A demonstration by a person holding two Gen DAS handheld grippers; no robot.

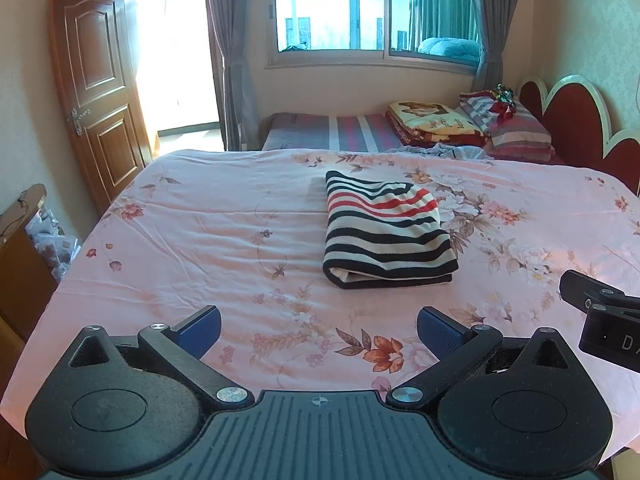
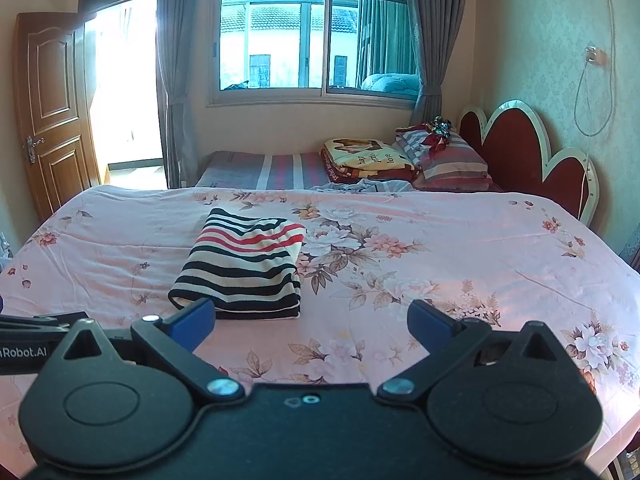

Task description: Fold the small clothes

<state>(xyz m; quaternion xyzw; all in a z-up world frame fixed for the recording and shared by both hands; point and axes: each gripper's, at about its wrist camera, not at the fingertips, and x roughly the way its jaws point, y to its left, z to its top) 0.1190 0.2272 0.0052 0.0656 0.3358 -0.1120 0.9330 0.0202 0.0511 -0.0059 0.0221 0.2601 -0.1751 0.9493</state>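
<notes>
**Two open claws, one folded bundle**

Found the left gripper [image 1: 318, 330] spread wide, blue pads well apart, nothing between them. Found the right gripper [image 2: 312, 322] in the same state, empty, just beside the left one. Saw both low over the near part of the pink floral sheet [image 1: 200, 220], touching no cloth.

Located the striped garment [image 1: 384, 232] ahead of both claws near the middle of the sheet, lying flat as a rectangular stack. Noted its thick doubled edge facing the claws and a rounded upper layer sitting slightly askew. Judged the fold largely done.

Judged the main risks as follows:
- Could have dragged the stack open by pinching only the top layer.
- Could have pulled the askew upper layer further off square by tugging from one side alone.
- Could have caught the thin, wrinkled sheet along with the bottom edge and rucked up the surface.
- Could have knocked one claw against the other, given how close together they sat.

Took the sheet for soft and loose, creased in long ridges.

Made out beyond it:
- a striped mattress [image 1: 320, 128]
- a folded blanket [image 1: 432, 122]
- striped pillows [image 1: 516, 128]
- a red scalloped headboard [image 1: 576, 120]
- a window [image 1: 372, 8] with grey curtains [image 1: 232, 60]
- a wooden door [image 1: 100, 88] at the left
</notes>
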